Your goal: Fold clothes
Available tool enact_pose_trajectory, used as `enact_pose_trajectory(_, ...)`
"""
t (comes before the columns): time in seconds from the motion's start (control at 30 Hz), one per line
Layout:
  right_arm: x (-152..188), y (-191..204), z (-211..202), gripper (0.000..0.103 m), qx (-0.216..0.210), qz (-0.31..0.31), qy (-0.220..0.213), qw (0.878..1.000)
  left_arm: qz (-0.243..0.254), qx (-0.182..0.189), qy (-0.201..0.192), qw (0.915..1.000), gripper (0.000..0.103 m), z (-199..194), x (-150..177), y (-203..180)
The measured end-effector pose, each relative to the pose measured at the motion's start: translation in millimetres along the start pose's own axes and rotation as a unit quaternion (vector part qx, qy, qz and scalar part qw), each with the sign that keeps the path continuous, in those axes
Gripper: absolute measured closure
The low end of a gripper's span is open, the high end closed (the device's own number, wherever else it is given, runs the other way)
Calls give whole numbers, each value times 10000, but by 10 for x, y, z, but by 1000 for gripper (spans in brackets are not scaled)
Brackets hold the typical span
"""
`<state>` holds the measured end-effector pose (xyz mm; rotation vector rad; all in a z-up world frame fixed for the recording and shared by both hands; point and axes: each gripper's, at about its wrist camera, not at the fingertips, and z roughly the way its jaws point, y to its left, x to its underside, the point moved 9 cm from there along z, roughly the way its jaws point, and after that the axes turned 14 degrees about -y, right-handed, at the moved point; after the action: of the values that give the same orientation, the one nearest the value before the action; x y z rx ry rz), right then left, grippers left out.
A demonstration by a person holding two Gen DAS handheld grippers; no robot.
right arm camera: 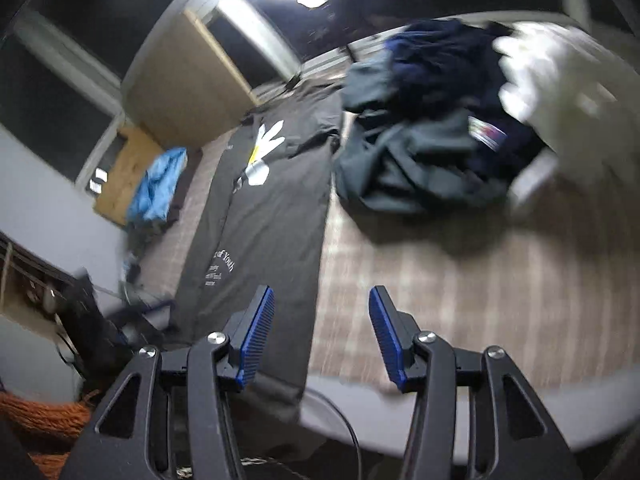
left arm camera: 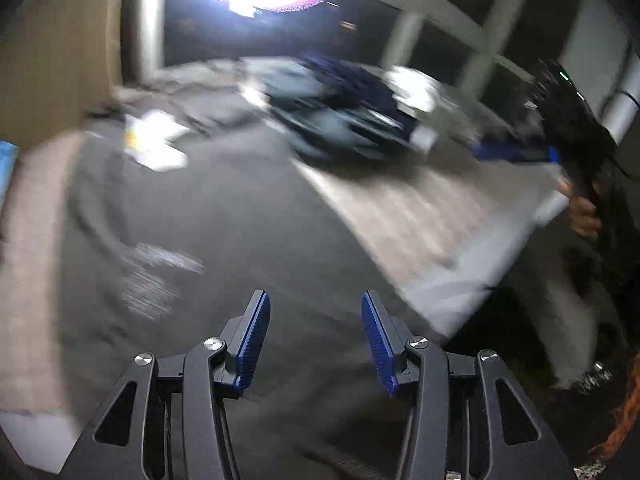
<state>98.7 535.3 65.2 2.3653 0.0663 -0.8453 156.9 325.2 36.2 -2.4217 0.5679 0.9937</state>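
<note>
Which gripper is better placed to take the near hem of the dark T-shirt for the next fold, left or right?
Probably left. The left gripper hangs open directly over the dark T-shirt; the right gripper is open over the shirt's edge and the bedsheet.

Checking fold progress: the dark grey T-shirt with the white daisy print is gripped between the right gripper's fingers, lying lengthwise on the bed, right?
Not gripped. The right wrist view shows the right gripper open and empty; the dark grey T-shirt with the white daisy print lies lengthwise on the bed.

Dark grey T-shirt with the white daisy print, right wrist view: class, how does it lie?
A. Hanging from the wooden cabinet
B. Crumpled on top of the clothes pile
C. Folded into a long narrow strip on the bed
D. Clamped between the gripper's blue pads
C: the dark grey T-shirt with the white daisy print lies flat as a long strip on the checked bed cover, beside the pile of dark clothes.
</note>
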Motion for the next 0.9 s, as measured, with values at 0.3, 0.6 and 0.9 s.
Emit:
enact_pose_trajectory(0.3,1619,274,373,54,136,-853,1216,9888,261,-413,5,9988,57,-371,207,-95)
enact_pose_trajectory(0.6,1507,268,236,54,-73,-674,740,9949,-805,-2560,-377,9626,57,-1817,298,1312)
enact_pose_trajectory(0.9,1788,472,643,62,-255,-1464,907,9847,-383,-2005,-136,9788,52,-1535,495,841)
